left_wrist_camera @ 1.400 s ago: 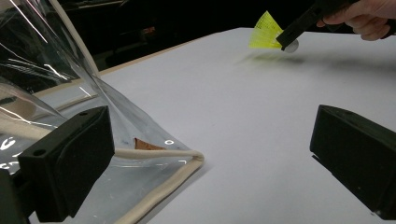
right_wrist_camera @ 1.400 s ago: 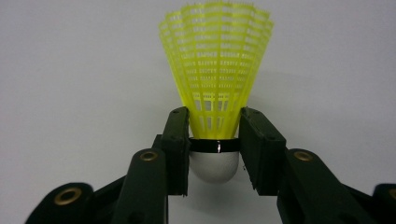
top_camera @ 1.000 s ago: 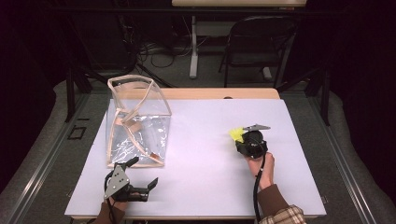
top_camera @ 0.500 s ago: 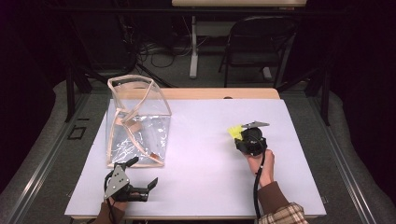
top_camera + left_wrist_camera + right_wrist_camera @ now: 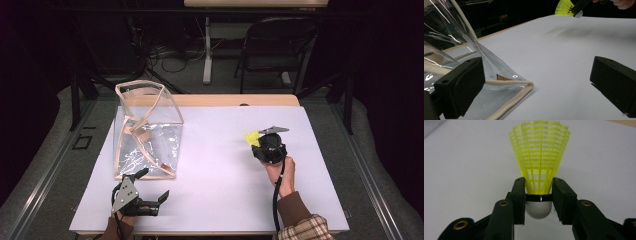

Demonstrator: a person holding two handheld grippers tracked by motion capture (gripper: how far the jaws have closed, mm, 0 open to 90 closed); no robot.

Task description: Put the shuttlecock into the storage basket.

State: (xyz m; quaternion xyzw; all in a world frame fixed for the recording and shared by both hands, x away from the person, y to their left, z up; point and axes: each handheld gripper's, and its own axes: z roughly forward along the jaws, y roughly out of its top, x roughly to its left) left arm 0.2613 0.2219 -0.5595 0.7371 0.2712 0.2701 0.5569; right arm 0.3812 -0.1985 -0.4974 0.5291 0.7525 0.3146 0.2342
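Clamped on a yellow shuttlecock (image 5: 539,160), the jaws of the right gripper (image 5: 539,197) press on either side of the black band where the plastic skirt meets the rounded white cork, and the skirt fans out away from the camera over the white table surface (image 5: 464,162). From the high view the right gripper (image 5: 261,141) sits over the right half of the table (image 5: 220,170), held in the person's right hand (image 5: 281,172), with the shuttlecock (image 5: 251,137) pointing out to the left of it and a black cable (image 5: 276,200) trailing back along the plaid sleeve (image 5: 300,231). Whether the shuttlecock touches the table or is held just above it cannot be told. Jaws of the left gripper (image 5: 150,187) stand wide apart with nothing between them; in the left gripper view the two black jaws rise at the left and right edges, with bare white table between, and the left gripper (image 5: 536,82) lies low near the front edge of the table. Just beside its left jaw is the front corner of a clear plastic bag (image 5: 459,45) with a cream-coloured trim (image 5: 506,100); the jaw looks close to the trim, but contact cannot be made out. That bag (image 5: 145,132) stands upright on the left half of the table, its top open, well apart from the shuttlecock. Far off in the left gripper view, the shuttlecock (image 5: 564,7) shows at the top edge, gripped in the other gripper's black jaw tips.
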